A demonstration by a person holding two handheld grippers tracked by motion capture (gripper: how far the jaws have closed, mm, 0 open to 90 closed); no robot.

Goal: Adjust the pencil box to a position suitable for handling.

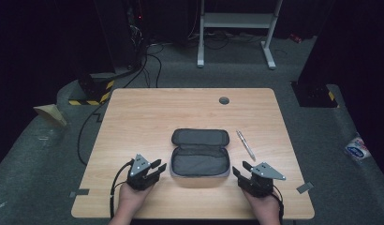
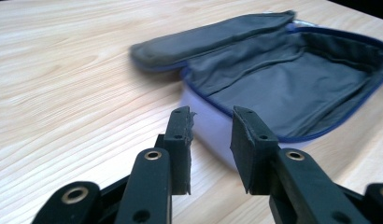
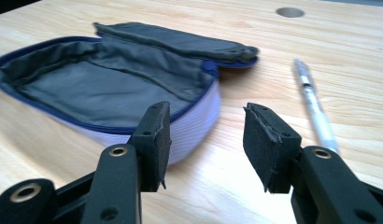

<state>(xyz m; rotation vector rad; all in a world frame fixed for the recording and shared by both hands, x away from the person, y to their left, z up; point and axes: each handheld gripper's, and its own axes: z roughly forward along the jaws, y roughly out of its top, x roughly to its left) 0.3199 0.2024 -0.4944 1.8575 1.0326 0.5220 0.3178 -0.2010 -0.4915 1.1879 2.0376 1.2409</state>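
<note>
Grey lining shows all the way across the pencil case (image 1: 200, 157), which lies unzipped in the middle of the desk (image 1: 134, 117), its lid flap folded back on the far side and the deep half facing me. I hold my left gripper (image 1: 154, 169) just beside the case's left end and my right gripper (image 1: 240, 171) just beside its right end. Both sets of jaws stand partly open with nothing between them; in the left gripper view the pads (image 2: 180, 140) frame the pale outer wall of the case without touching it, and in the right gripper view the pads (image 3: 154, 135) stand clear of the near corner.

The silver pen (image 1: 245, 145) lies on the wood to the right of the case, apart from it and slanting away from me. As I read it, the pen belongs in the case, so my right hand should do the picking. I would swing those jaws over the middle of the barrel, turn them so the pads cross it rather than run along it, and close gently, since a thin smooth pen will roll or squirt out if pinched near an end. My left jaws could meanwhile steady the near rim of the case, because soft fabric walls tend to slide when something is dropped in.
</note>
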